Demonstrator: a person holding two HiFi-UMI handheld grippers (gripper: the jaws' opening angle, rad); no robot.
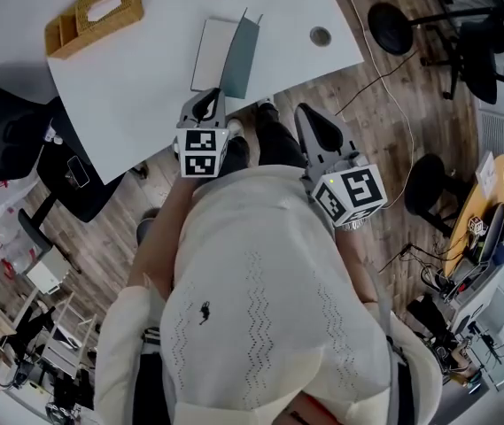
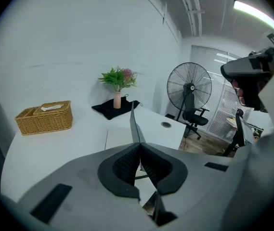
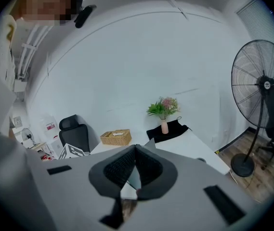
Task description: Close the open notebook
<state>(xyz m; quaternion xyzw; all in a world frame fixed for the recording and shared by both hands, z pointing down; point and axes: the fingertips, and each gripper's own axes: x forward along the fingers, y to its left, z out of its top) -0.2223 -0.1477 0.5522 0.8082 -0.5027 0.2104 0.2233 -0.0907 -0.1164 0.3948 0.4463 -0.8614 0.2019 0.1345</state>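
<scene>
Your head view looks steeply down past your torso onto the white table (image 1: 145, 87). Both gripper views sit low near its edge, facing across it; all three share the notebook (image 1: 212, 56) and basket (image 1: 92, 16).

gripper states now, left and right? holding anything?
Left gripper: closed, nothing between the jaws.
Right gripper: closed, nothing between the jaws.

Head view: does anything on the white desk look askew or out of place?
Only the white-paged notebook, near the front edge of the white desk: its grey-green cover stands almost upright, neither flat open nor shut. The woven wicker basket sits upright farther back; nothing is spilled.
</scene>
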